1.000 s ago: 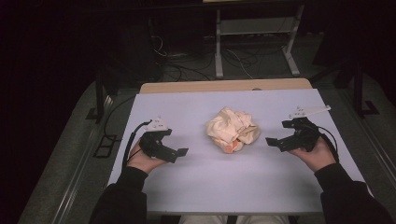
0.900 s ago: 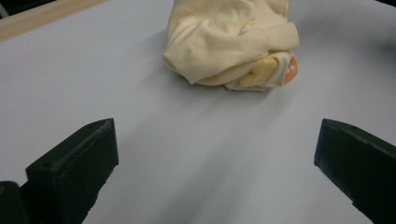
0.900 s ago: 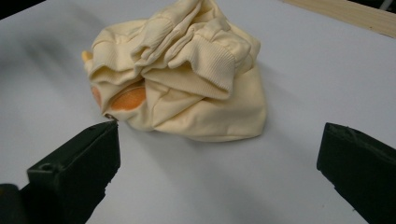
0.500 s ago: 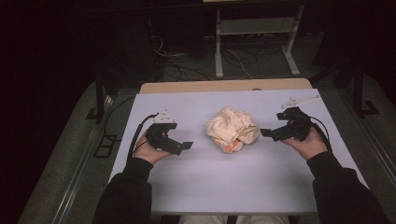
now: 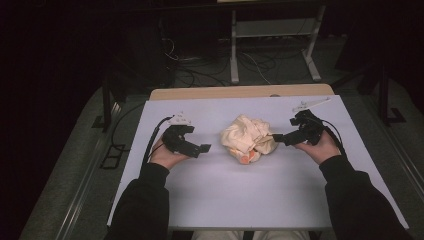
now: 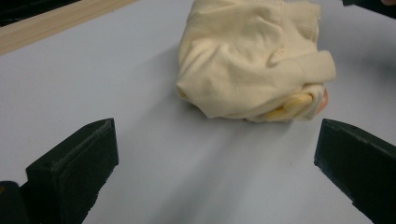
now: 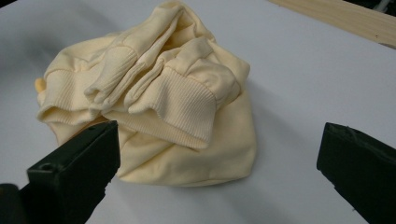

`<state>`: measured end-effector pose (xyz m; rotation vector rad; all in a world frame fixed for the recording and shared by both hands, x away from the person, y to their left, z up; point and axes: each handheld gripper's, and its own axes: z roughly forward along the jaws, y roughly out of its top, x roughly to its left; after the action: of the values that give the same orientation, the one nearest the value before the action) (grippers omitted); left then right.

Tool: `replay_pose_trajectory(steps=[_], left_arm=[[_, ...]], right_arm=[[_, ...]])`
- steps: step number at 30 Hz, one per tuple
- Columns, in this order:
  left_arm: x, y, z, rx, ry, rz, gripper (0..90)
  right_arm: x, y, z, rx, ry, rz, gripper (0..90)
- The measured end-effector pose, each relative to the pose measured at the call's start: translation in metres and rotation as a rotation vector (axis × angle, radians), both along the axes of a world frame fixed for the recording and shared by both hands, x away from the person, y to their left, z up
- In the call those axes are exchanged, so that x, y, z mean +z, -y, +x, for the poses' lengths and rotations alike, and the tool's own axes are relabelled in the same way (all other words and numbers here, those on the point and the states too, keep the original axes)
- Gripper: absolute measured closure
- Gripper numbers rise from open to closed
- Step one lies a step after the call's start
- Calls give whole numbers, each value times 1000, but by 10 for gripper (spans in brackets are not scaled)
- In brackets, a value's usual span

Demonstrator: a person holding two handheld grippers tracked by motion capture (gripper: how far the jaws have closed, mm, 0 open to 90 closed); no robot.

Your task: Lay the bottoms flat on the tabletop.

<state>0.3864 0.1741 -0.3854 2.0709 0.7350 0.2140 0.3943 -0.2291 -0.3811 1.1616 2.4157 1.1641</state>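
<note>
Mid-table on the pale lilac tabletop [image 5: 200, 195] I see the crumpled cream-yellow ribbed-cuff garment [image 5: 248, 138]. My right gripper [image 5: 278, 137] is at its edge, jaws spread wide, holding nothing. My left gripper [image 5: 204, 148], near it, is also wide apart, empty.

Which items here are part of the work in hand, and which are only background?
In hand: crumpled cream garment; left gripper, jaws open; right gripper, jaws open, at the garment's edge.
Background: white table; metal stand and floor cables beyond the table.
</note>
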Motion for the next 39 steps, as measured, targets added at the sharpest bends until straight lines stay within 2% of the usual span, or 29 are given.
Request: replay_pose_trajectory(steps=[8, 13, 16, 20, 24, 28, 30, 31, 32, 33, 35, 39], left_arm=[[-9, 14, 11, -2, -5, -29, 0], [-17, 25, 16, -16, -16, -38, 0], [-20, 31, 20, -19, -23, -53, 0], [-26, 37, 27, -10, -37, -93, 0], [-29, 42, 31, -9, -47, -92, 0], [-32, 47, 36, -4, -63, -113, 0], [-35, 49, 39, -8, -79, -119, 12], [-36, 50, 40, -7, -88, -118, 94], [-37, 51, 41, -2, -94, -119, 124], [-39, 54, 43, 1, -113, -123, 138], [-41, 55, 44, -1, -122, -123, 139], [-47, 60, 49, -7, -151, -135, 181]], right_arm=[[-7, -2, -1, 4, -20, -6, 0], [-13, 0, -2, 2, -18, 12, 0], [-21, -1, -2, 7, -25, 26, 0], [-30, -5, -5, 10, -27, 44, 0], [-40, -9, -6, 15, -45, 48, 0], [-46, -11, -6, 16, -46, 65, 0], [-49, -13, -7, 20, -50, 67, 0], [-53, -15, -7, 20, -55, 72, 0], [-55, -15, -6, 22, -57, 70, 0], [-57, -16, -6, 22, -65, 66, 0], [-59, -17, -6, 22, -70, 62, 0], [-63, -19, -6, 58, -85, 66, 160]])
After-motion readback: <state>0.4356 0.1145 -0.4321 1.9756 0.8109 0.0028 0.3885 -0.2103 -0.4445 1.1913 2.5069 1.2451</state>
